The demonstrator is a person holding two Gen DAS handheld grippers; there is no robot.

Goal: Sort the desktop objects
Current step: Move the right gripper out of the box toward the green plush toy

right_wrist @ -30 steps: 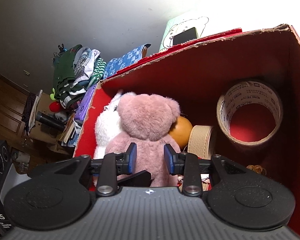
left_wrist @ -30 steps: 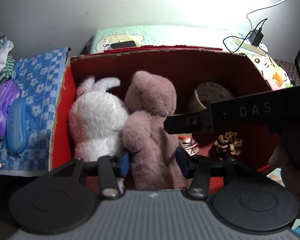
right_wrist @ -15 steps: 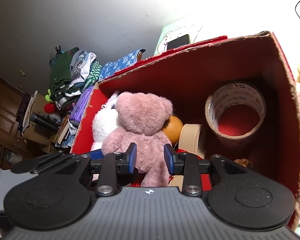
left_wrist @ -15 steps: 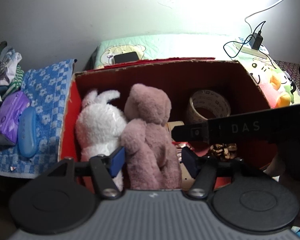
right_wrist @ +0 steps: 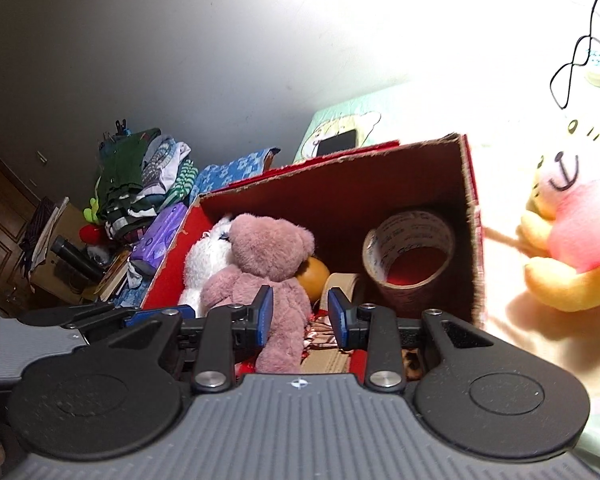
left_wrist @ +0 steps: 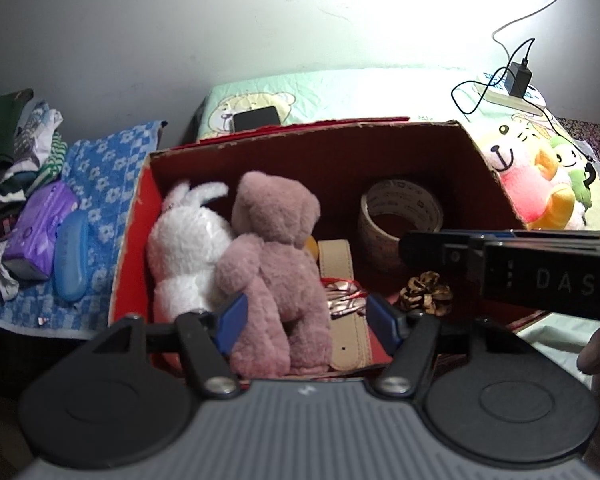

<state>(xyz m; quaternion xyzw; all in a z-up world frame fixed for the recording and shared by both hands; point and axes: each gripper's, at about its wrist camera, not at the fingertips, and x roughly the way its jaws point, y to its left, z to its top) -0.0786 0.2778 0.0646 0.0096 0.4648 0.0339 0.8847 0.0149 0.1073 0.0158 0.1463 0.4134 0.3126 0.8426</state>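
Bear (left_wrist: 272,268) upright, back to camera | left gripper (left_wrist: 304,316) just spread, astride | right gripper (right_wrist: 300,316) narrowly parted, empty

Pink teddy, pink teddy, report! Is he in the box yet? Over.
Left gripper just opened, jaws either side of pink teddy, not squeezing. Right gripper open a little, empty. Teddy sitting in red box beside white bunny. Nothing blocking.

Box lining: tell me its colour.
Red; the box's inside walls show it best in the right wrist view.
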